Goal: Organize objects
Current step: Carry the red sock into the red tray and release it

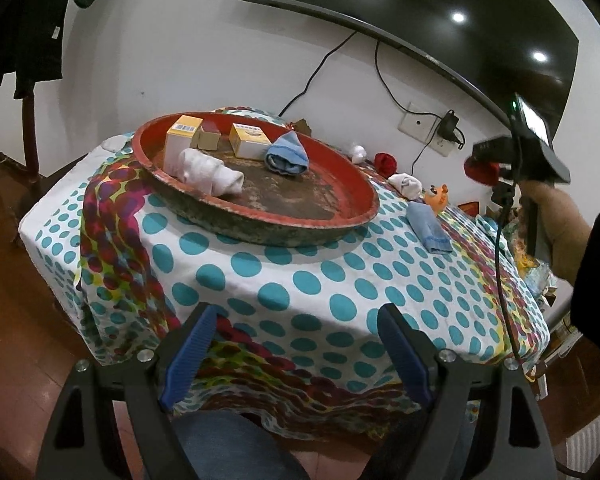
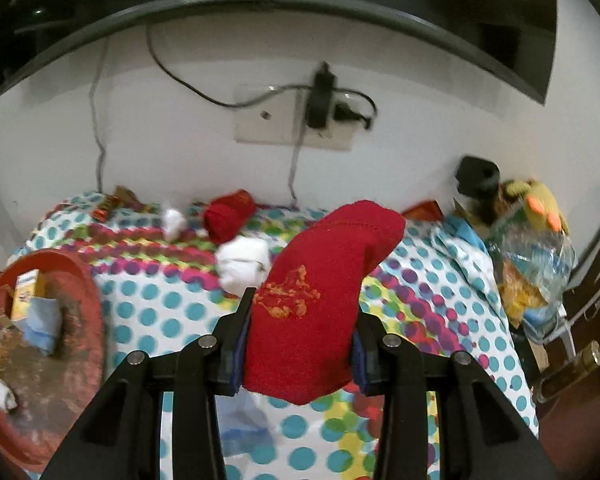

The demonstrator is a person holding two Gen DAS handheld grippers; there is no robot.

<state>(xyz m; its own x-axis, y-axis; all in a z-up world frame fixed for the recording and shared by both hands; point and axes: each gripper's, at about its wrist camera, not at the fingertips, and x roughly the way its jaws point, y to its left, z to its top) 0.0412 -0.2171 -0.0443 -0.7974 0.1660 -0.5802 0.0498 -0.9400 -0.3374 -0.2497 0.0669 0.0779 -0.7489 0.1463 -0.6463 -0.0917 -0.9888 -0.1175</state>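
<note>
My right gripper (image 2: 298, 336) is shut on a red sock (image 2: 320, 280) with an orange print, held up off the dotted tablecloth (image 2: 172, 304). In the left wrist view the same gripper (image 1: 486, 170) hangs at the right with the red sock (image 1: 480, 172) in it. My left gripper (image 1: 296, 344) stands open at the near table edge, with nothing between its blue pads (image 1: 188, 356). The round red tray (image 1: 340, 172) holds small boxes (image 1: 250, 142), a rolled white sock (image 1: 210, 170) and a rolled blue sock (image 1: 288, 154).
Loose on the cloth lie a second red sock (image 2: 228, 214), white socks (image 2: 244, 260), a folded blue sock (image 1: 428, 228) and an orange toy (image 1: 438, 196). A bag of clutter (image 2: 532, 264) sits at the right edge. Cables and a wall socket (image 2: 296, 116) hang below a TV.
</note>
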